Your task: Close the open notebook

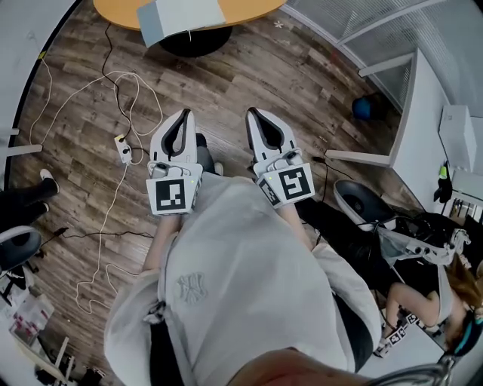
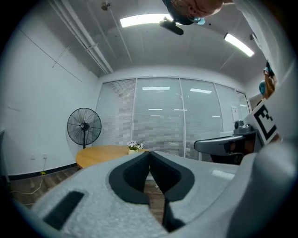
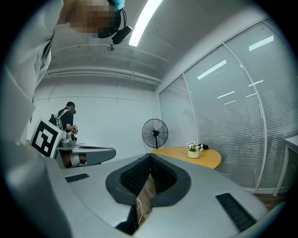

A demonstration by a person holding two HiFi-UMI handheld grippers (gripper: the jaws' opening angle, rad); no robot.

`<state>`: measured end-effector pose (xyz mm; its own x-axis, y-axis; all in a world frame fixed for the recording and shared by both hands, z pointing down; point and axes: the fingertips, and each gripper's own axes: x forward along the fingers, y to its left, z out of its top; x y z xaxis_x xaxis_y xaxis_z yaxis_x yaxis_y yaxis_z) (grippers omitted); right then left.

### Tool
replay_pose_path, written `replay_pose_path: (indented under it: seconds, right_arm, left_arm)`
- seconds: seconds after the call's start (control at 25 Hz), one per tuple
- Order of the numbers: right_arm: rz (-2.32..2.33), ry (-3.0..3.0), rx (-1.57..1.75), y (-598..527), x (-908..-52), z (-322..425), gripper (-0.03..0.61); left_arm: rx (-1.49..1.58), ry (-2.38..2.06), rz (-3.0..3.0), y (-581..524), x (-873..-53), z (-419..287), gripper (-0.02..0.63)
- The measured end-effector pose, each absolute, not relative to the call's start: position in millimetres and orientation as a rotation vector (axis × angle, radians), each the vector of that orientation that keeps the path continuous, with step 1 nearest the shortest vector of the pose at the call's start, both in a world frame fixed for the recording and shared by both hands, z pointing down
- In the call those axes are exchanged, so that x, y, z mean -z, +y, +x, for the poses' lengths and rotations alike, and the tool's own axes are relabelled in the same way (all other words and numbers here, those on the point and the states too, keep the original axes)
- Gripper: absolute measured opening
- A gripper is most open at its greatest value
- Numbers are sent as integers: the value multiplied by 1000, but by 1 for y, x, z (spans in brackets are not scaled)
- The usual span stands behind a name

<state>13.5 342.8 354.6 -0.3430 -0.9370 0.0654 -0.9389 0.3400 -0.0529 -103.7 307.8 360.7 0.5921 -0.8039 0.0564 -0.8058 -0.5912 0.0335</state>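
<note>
A pale notebook point(image 1: 181, 16) with a blue-grey edge lies on the round orange table point(image 1: 249, 9) at the top of the head view, well ahead of both grippers. My left gripper point(image 1: 183, 113) and right gripper point(image 1: 251, 113) are held side by side over the wooden floor, pointing level toward the table. Both are shut with nothing between the jaws. In the left gripper view the tips of the left gripper point(image 2: 149, 153) meet in front of the table point(image 2: 100, 153). In the right gripper view the right gripper point(image 3: 150, 155) is closed too, with the table point(image 3: 207, 158) to its right.
White cables point(image 1: 113, 90) and a power strip point(image 1: 123, 148) lie on the floor at left. A black table base point(image 1: 195, 41) stands under the table. A flower pot point(image 3: 193, 151) sits on it. A standing fan point(image 2: 84, 126) is by the wall. A white desk point(image 1: 423, 128) and a seated person point(image 1: 423, 301) are at right.
</note>
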Motion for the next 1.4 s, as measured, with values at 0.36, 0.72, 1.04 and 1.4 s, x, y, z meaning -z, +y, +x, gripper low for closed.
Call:
replay_pose_path:
  seconds: [0.36,0.72,1.04,1.4]
  right_arm:
    - [1893,-2468,-121,237,-342,23,-6]
    - [1988,-2399,-107,160,-332,20,-6]
    - [1954,-2412,-96,130,-334,18,-6]
    - [1874,-2491,-149,69,-349,35,-6]
  left_arm:
    - [-35,-1287,2812,188,-352,-97,17]
    - [-29,-1200,2839,104,-348,-107,17]
    - [-32,-1259,2802,75,-355,-118,17]
    - [-79,-1356,2740,22,-367,-108,17]
